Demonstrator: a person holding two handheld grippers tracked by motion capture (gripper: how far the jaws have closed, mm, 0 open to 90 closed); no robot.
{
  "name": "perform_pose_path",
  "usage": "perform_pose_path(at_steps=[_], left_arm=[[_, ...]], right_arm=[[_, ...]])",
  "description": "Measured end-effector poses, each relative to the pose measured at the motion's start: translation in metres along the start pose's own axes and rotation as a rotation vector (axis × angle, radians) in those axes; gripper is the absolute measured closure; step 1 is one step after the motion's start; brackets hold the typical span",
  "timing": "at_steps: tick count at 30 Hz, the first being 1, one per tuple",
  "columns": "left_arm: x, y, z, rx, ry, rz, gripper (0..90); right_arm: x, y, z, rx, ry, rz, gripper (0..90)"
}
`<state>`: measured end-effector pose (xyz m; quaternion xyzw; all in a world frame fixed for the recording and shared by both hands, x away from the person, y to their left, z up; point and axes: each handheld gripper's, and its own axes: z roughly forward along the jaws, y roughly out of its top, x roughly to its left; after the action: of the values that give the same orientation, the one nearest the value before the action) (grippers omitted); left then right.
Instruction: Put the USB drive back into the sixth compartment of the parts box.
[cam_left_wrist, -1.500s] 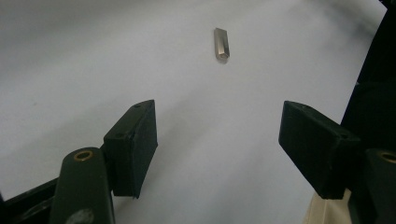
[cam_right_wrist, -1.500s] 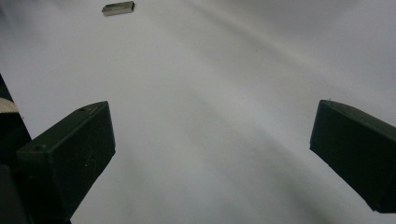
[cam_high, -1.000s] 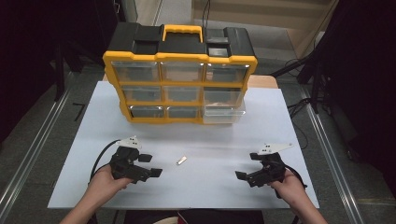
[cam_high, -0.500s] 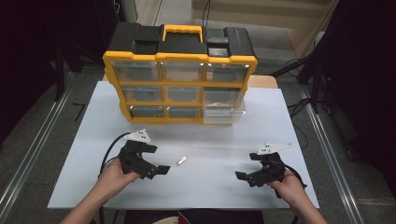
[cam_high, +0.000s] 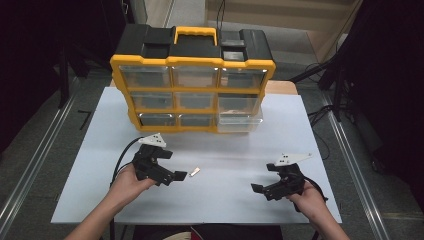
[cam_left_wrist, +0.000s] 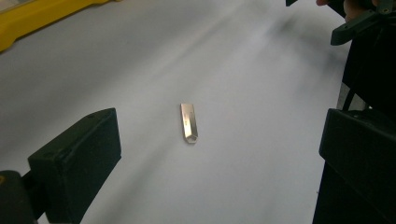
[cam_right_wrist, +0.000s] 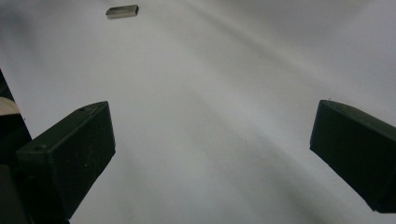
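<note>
Small metal piece (cam_high: 195, 171) lies flat on the white tabletop (cam_high: 240, 150), just beside the left tool (cam_high: 176, 176), whose jaws have just been opening and now stand wide with nothing between them. The right tool (cam_high: 260, 188), also wide and holding nothing, sits well apart. A yellow drawer organizer (cam_high: 192, 90) stands behind; nothing blocks the piece.

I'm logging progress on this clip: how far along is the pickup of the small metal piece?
Done: the left gripper is lined up, jaws just opened wide. In hand: nothing; the metal piece lies flat on the white table ahead of the jaws, untouched. Left: close on it and lift. The right gripper waits open, and the yellow drawer organizer has one clear drawer sticking out.
</note>
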<state>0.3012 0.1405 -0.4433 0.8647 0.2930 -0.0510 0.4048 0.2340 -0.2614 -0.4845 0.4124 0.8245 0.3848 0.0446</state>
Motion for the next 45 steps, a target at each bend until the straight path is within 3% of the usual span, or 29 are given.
perform_pose_path(at_steps=[6,20,31,37,45], left_arm=[[-0.001,0.008,0.009,0.024,0.016,0.000,0.0],[0.002,0.015,0.028,0.035,0.004,0.007,0.0],[-0.004,0.017,0.038,0.082,0.046,0.052,2.5],[-0.003,0.020,0.043,0.078,0.047,0.025,2.7],[-0.001,0.022,0.054,0.111,0.065,0.038,6.5]], right_arm=[[0.000,0.000,0.000,0.003,0.001,0.002,0.0],[-0.001,-0.001,0.000,0.010,0.005,0.006,0.0],[-0.001,-0.001,0.000,0.011,0.004,0.002,0.0],[-0.002,-0.002,0.000,0.014,0.003,0.005,0.0],[-0.002,-0.002,-0.001,0.014,0.005,0.001,0.0]])
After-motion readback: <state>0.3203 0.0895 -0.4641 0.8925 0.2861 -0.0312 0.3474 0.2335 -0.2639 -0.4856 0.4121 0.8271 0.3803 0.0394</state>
